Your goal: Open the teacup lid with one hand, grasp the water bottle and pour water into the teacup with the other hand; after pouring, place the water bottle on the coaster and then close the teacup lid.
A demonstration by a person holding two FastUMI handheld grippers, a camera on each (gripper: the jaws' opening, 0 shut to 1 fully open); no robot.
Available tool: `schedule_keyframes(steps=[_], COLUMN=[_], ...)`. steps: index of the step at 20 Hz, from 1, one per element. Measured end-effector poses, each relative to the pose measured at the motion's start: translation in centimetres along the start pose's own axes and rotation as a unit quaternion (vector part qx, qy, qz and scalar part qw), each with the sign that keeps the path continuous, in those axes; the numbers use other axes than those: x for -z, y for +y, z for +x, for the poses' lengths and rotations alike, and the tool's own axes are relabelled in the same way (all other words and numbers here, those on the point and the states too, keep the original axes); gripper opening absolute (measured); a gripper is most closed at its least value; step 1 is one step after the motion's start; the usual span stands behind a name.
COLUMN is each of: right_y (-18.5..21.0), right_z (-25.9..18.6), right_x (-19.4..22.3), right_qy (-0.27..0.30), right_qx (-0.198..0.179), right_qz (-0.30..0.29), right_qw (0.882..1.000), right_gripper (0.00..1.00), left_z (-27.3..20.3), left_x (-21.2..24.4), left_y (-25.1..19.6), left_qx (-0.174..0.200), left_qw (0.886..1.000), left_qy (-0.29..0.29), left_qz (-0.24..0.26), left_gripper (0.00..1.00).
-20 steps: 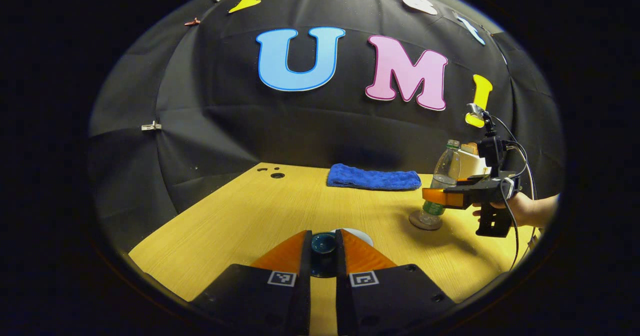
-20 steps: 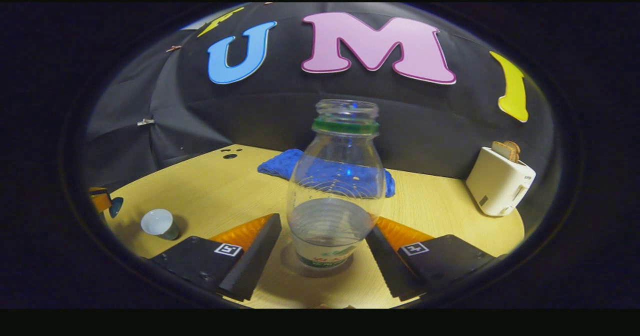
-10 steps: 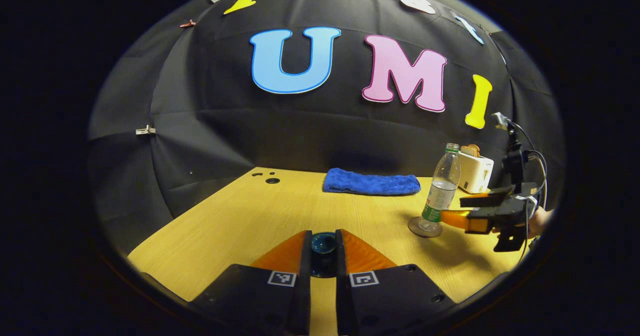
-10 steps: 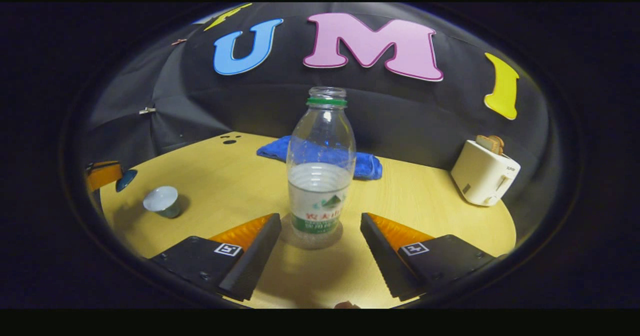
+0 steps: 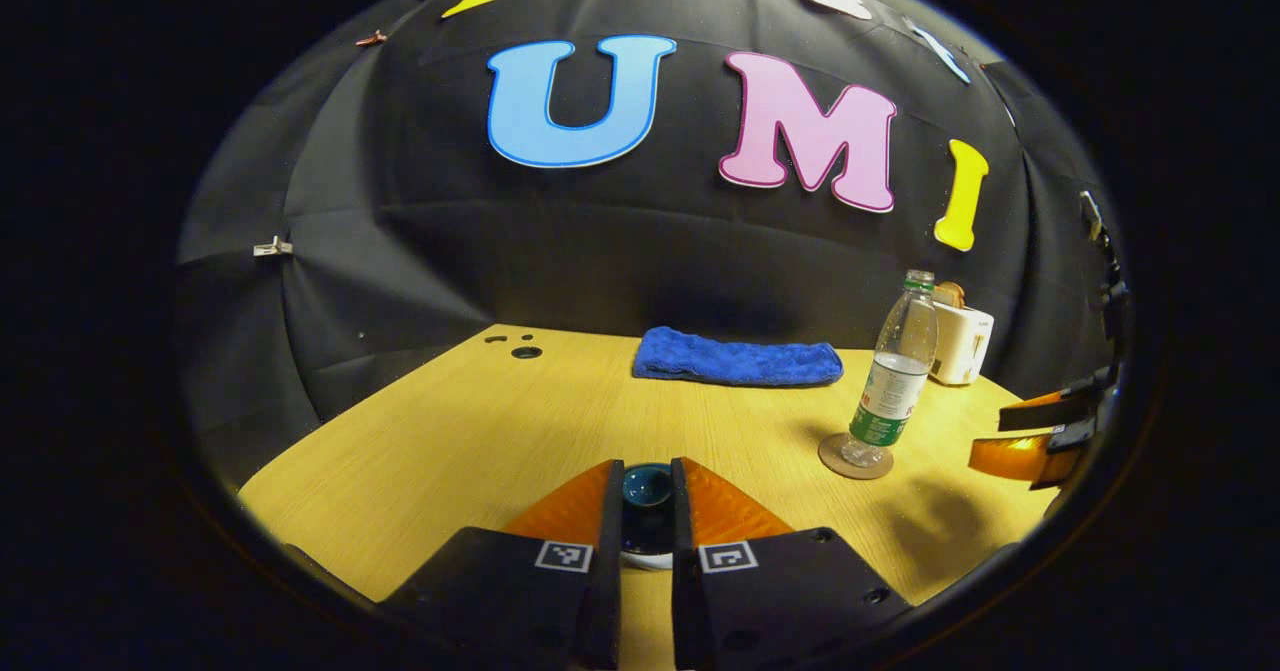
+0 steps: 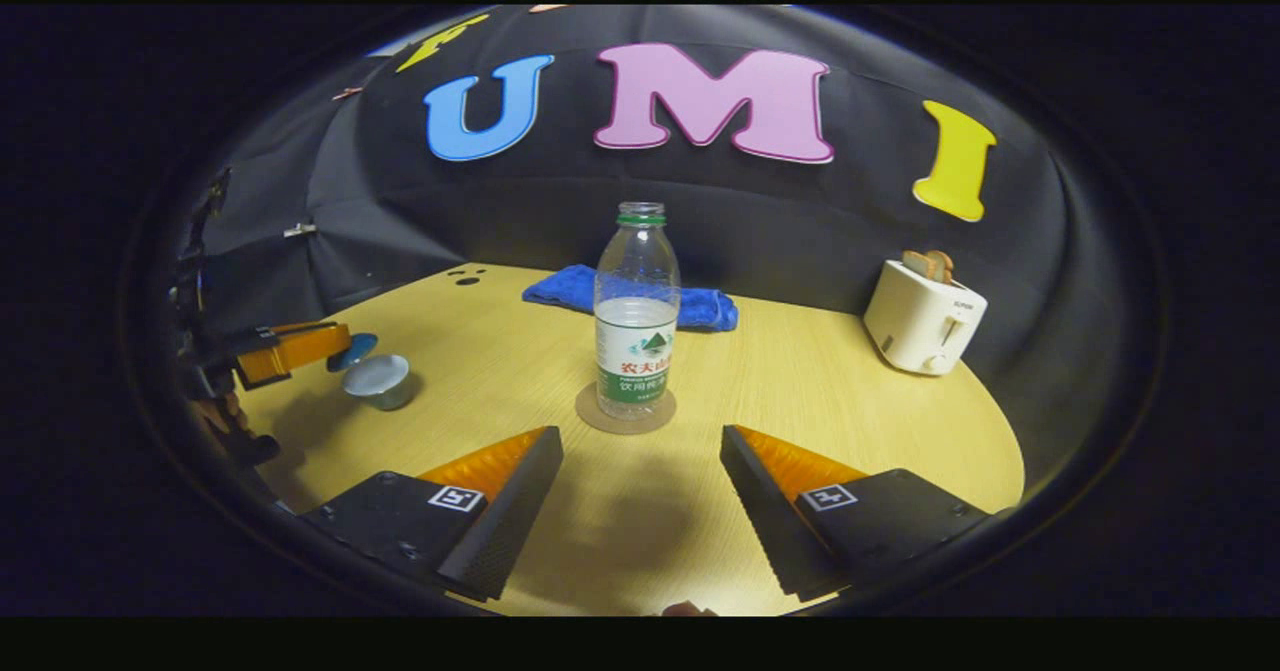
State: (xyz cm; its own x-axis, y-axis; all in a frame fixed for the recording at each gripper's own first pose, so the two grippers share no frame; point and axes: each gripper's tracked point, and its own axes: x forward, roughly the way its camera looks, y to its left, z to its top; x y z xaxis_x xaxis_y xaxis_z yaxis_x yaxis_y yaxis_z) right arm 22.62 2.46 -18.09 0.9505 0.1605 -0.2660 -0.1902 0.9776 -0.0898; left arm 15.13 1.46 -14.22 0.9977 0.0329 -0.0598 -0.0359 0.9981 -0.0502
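A clear water bottle (image 6: 637, 316) with a green neck ring stands upright and uncapped on a round brown coaster (image 6: 625, 413). My right gripper (image 6: 640, 448) is open, well back from the bottle, with nothing between its fingers. At the left, the white teacup (image 6: 377, 379) sits uncovered on the table. My left gripper (image 5: 647, 471) is shut on the small teal lid (image 5: 646, 489), and a white sliver of the cup shows just below it. The right gripper view has the lid (image 6: 352, 351) close beside the cup's rim, up and to its left. The bottle (image 5: 893, 371) stands far right.
A folded blue cloth (image 6: 630, 296) lies at the back of the wooden table (image 5: 480, 421). A white toaster (image 6: 925, 316) holding toast stands at the back right. Small holes (image 5: 525, 351) mark the table's far left corner.
My right gripper has drawn back from the bottle, which stays upright on the coaster. My left gripper, still holding the lid, has come nearer to the cup.
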Motion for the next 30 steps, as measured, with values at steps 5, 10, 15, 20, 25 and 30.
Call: schedule_keyframes(steps=[5,10,15,20,25,30], right_y=[-1.8,-1.2,-1.2,-0.9,-0.9,-1.1], right_z=[-1.1,-1.0,-1.6,-1.6,-1.9,-3.2], right_x=[0.4,1.6,2.5,2.4,2.0,-1.4], right_qy=[0.003,0.023,0.032,0.032,0.031,0.009], right_qx=[0.048,0.034,0.032,0.028,0.029,0.044], right_qz=[0.028,0.059,0.055,0.049,0.041,0.043], right_qw=[0.998,0.997,0.997,0.998,0.998,0.998], right_gripper=[0.98,0.98,0.99,0.98,0.98,0.98], left_z=[0.6,1.0,1.2,1.3,0.4,-2.3], left_x=[1.6,2.3,2.6,2.6,1.6,-2.2], left_y=[-0.7,-1.0,-1.3,-1.3,-1.1,0.3], left_qx=[0.001,0.006,0.007,0.003,-0.004,-0.017], left_qw=[1.000,0.999,0.999,0.999,0.999,1.000], left_qy=[0.016,0.020,0.024,0.024,0.008,-0.010], left_qz=[0.022,0.040,0.043,0.040,0.031,0.019], left_gripper=[0.24,0.24,0.25,0.27,0.58,0.92])
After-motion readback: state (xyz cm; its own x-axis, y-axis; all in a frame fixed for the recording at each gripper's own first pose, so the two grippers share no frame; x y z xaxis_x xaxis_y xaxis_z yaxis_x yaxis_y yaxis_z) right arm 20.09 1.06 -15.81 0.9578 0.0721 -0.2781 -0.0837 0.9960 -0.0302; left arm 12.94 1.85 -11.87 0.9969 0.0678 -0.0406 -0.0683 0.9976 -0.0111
